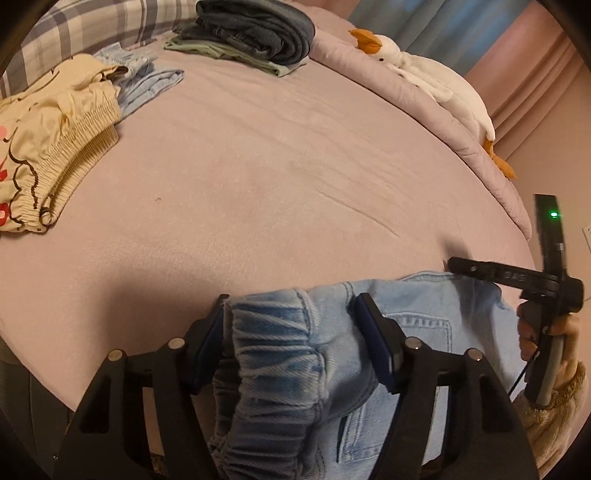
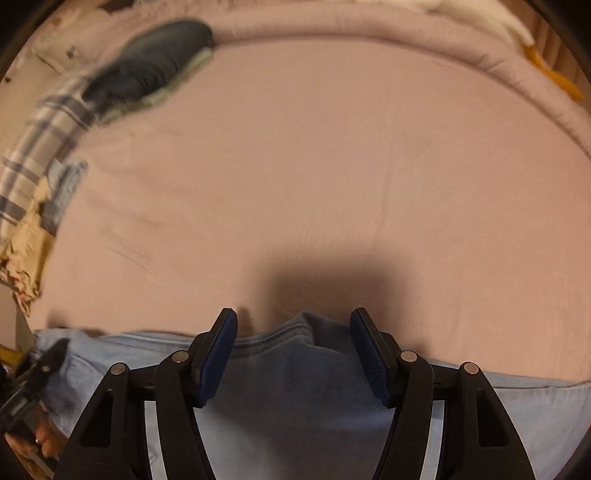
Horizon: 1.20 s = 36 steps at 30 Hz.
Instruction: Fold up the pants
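Closest in, the left tool stands wide with the gathered elastic waistband of the light blue washed denim pants bunched between its blue pads, not pinched. The right tool is equally wide over a raised fold at the pants' far edge, pads clear of the cloth. The pants lie along the near edge of the pink bed, long axis running sideways from 1 tool to the other, so each tool has its own end. Beyond them, bare sheet; a stack of dark folded clothes sits far off.
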Motion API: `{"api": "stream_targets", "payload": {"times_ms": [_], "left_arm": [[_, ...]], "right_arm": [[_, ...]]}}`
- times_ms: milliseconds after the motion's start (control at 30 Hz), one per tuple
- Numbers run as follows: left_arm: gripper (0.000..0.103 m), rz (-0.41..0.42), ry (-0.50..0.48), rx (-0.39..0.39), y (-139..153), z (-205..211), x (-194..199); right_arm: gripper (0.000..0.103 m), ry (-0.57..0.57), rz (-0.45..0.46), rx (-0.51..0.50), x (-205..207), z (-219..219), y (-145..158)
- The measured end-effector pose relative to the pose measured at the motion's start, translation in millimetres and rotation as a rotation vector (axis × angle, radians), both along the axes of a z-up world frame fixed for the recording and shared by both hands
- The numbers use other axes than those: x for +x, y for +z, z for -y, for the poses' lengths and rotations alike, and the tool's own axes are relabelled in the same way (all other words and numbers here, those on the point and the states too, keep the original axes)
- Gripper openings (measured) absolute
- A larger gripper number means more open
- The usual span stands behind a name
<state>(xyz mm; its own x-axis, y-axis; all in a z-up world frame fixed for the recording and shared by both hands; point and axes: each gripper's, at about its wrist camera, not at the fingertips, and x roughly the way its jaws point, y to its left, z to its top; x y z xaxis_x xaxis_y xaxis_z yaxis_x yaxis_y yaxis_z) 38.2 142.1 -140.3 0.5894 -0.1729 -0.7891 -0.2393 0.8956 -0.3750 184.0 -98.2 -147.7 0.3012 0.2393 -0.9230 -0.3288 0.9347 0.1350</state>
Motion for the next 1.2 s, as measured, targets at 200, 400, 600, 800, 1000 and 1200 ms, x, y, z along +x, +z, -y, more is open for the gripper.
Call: {"api": "stream_targets", "payload": {"times_ms": [200, 400, 600, 800, 1000, 1200], "left_arm": [[0.066, 0.031, 0.022, 0.056, -1, 7, -3], [0.066, 0.031, 0.014, 0.090, 14, 8, -5], [0.067, 0.013, 0.015, 0.096, 4, 7, -10], [0.069, 0.005, 0.019, 0.099, 7, 8, -12], [0.087, -0.076, 0.074, 0.085, 21, -4, -12], [0.089, 0.011, 0.124, 0.079, 71, -1, -26]], "right_arm": [[0.018, 0.014, 0.090, 0.011, -25, 7, 6], [0.009, -0.025, 0.244, 0.046, -39, 18, 44], [0.008, -0.032, 0.191, 0.003, -27, 13, 14], [0.008, -0.049, 0.205, -0.067, -20, 4, -2], [0.008, -0.086, 0.248, -0.003, -9, 10, -1], [0.062, -0.249, 0.312, 0.172, -29, 71, 38]]}}
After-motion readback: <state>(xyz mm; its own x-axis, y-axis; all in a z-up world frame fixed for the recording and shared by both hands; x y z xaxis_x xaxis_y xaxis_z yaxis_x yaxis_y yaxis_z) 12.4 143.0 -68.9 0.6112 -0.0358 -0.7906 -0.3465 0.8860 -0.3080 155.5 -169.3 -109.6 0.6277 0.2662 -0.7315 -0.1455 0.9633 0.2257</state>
